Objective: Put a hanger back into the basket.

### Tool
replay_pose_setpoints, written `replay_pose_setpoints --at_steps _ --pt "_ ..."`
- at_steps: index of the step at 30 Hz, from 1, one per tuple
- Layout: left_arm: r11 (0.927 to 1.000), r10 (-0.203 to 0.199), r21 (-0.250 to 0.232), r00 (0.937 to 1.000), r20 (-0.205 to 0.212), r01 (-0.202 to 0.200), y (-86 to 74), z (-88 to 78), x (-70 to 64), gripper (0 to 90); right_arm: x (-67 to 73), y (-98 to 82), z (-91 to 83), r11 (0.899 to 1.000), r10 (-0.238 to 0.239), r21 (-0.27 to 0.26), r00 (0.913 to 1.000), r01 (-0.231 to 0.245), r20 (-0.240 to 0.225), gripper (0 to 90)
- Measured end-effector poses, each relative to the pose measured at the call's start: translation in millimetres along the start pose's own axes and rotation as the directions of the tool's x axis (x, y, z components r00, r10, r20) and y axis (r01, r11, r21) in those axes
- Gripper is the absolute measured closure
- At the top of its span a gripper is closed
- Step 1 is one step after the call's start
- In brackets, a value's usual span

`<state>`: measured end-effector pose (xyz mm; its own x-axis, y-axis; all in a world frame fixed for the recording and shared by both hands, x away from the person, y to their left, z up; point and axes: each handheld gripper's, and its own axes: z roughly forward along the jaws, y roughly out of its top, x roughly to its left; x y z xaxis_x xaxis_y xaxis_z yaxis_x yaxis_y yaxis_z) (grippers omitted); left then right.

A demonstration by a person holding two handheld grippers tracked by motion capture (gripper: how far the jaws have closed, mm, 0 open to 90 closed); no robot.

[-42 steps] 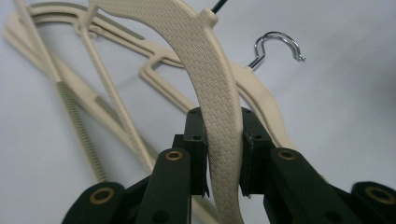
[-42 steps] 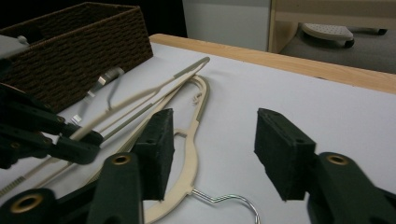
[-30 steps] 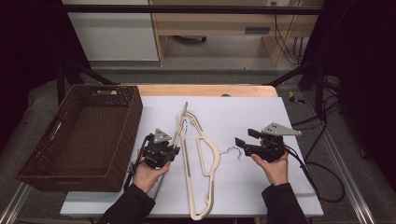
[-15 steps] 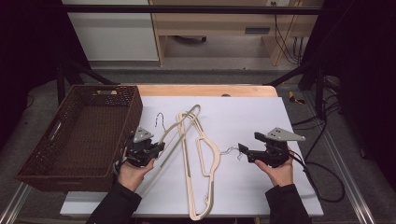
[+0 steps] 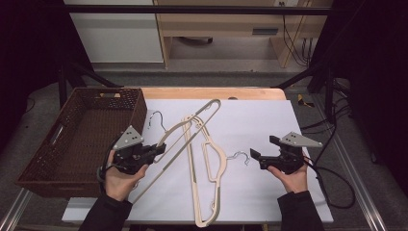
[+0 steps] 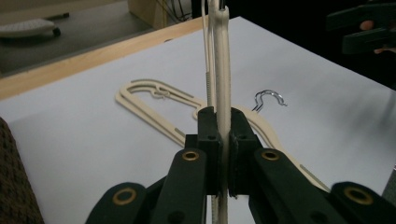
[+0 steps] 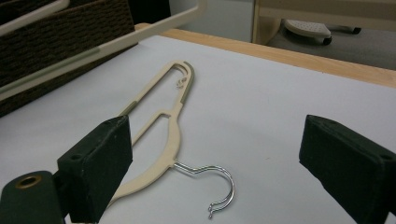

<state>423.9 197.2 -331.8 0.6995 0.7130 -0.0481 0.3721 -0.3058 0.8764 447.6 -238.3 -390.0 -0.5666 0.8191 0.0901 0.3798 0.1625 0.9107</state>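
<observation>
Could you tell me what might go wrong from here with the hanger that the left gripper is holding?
The left gripper pinches the lifted hanger only on one thin bar, so it could pivot or slip. Its long end hangs over the second hanger on the table and might snag it. Its hook sits close to the basket rim and may catch.
</observation>
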Motion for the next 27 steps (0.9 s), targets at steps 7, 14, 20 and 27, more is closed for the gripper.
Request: replay_pose_setpoints --at_steps 7,14,20,27 --pt "0.9973 0.049 -0.056 0.9986 0.022 -0.048 20.2 -28.9 3.0 86.3 -0.7 1.3 -2.9 1.000 0.002 -0.009 0.9999 -0.002 0.012 8.2" --pt "0.9937 0.099 -0.053 0.9951 -0.007 -0.099 49.3 -50.7 19.5 86.3 0.2 1.8 -4.8 1.000 -0.004 -0.014 0.9999 0.004 0.014 7.6" --pt "0.9929 0.108 -0.048 0.9941 -0.014 -0.108 63.1 -62.0 43.0 86.3 0.8 1.1 -2.7 1.000 -0.009 -0.006 0.9998 0.009 0.016 7.2" --pt "0.9924 0.112 -0.043 0.9915 -0.067 -0.115 66.0 -76.5 93.8 86.3 0.2 1.4 -3.0 1.000 -0.014 -0.005 0.9997 0.014 0.019 6.9"
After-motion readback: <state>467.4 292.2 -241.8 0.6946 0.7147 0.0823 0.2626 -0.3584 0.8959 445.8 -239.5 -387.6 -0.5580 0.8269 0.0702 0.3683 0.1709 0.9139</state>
